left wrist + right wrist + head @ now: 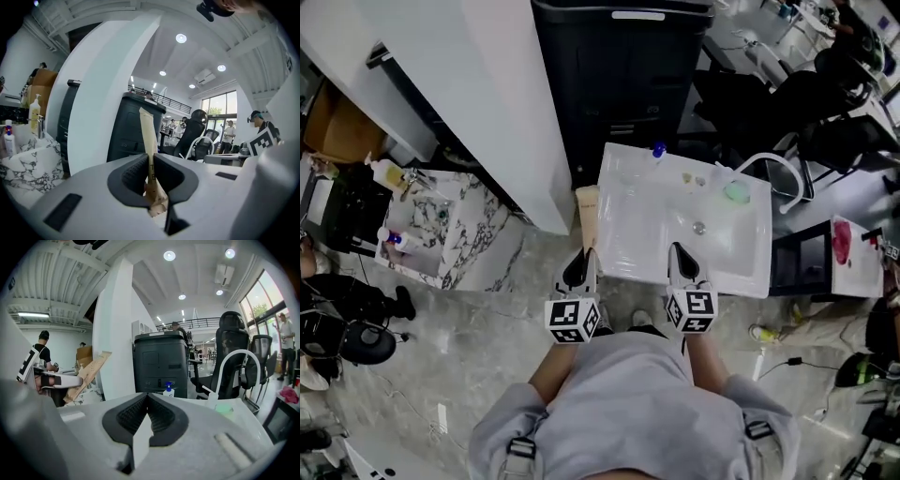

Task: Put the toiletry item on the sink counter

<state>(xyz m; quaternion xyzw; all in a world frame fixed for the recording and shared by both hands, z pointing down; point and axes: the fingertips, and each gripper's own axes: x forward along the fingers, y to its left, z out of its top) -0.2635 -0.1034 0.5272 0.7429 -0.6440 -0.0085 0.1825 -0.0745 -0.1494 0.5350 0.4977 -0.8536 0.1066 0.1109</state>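
Note:
The toiletry item is a flat beige tube. My left gripper is shut on its lower end and holds it upright, just off the left edge of the white sink counter. In the left gripper view the tube stands between the closed pads, its crimped end poking out below. My right gripper hovers over the sink's front rim, shut with nothing in it. From the right gripper view the tube shows at the left, slanted.
A blue-capped bottle, a green soap item and a curved white faucet sit along the sink's far side. A black cabinet stands behind, a white pillar to the left, and a marble counter with bottles farther left.

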